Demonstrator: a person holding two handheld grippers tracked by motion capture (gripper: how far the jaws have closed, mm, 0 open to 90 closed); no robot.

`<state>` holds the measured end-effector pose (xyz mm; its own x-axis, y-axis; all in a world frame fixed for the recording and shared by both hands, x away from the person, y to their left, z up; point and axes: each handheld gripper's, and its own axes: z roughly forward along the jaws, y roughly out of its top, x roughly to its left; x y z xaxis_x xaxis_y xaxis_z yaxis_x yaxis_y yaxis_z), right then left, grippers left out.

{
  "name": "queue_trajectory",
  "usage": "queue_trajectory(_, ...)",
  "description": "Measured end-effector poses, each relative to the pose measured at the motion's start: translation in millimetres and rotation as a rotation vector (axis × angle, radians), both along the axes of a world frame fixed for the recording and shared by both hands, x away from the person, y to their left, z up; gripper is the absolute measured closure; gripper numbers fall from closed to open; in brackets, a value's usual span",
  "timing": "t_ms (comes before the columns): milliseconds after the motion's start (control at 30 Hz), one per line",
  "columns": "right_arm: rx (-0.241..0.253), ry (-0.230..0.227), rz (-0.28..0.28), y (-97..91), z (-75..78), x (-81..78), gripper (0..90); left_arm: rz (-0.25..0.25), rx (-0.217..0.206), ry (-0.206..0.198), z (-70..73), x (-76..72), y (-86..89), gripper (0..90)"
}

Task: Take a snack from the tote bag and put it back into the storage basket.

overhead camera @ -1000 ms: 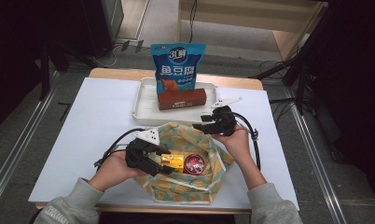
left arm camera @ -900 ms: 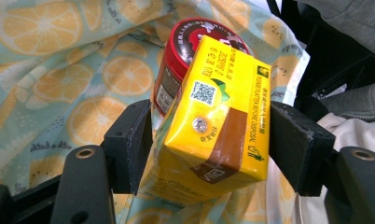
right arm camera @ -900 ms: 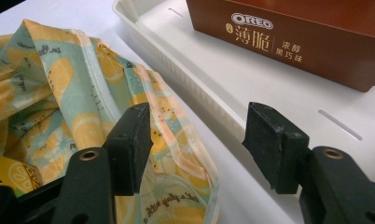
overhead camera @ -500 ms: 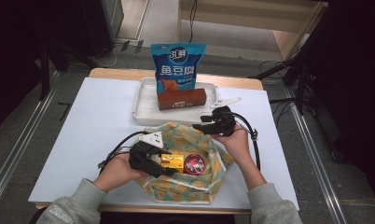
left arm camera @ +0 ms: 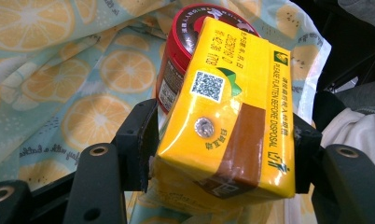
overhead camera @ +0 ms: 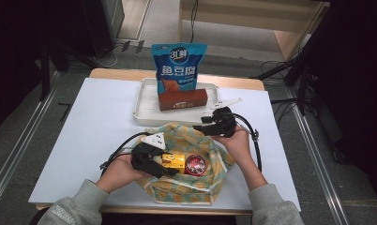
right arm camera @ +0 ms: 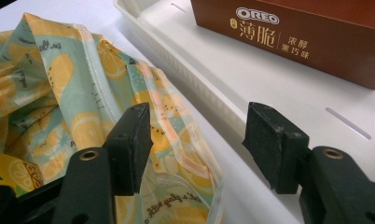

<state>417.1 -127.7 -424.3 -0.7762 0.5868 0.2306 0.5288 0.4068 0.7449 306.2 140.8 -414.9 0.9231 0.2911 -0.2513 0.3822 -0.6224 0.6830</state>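
QR code on yellow carton (left arm camera: pixel 232 116), left gripper view.

Your sleeves: grey sweatshirt fabric, ribbed cuffs, on both forearms. Your left gripper (overhead camera: pixel 170 166): black body, grey three-cornered plate on top, black cable looping off behind. Your right gripper (overhead camera: pixel 201 127): same black build, pale plate, thick black cable curling past your wrist. Your fingers (right arm camera: pixel 129 144): matte black blocks, scuffed at the edges, each on a black arm with one brass-ringed screw hole.
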Motion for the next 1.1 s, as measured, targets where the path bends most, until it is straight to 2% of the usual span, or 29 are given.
queue_trajectory(233, 0.002, 0.0, -0.002, -0.1, -0.5, 0.4, 42.2, 0.01, 0.003, 0.009, 1.3, 2.7, 0.7, 41.9)
queue_trajectory(733, 0.004, 0.002, 0.0, -0.3, -0.7, 0.5, 42.2, 0.061, 0.015, -0.009, 9.1, 4.7, 0.9, 48.0)
queue_trajectory(967, 0.009, -0.005, 0.005, -0.9, 0.1, 0.2, 42.0, 0.108, -0.004, -0.021, 17.9, 8.9, 7.0, 48.6)
queue_trajectory(1100, 0.006, -0.004, 0.001, -1.4, 0.0, 0.2, 42.0, 0.119, -0.018, -0.029, 23.1, 10.1, 9.6, 49.0)
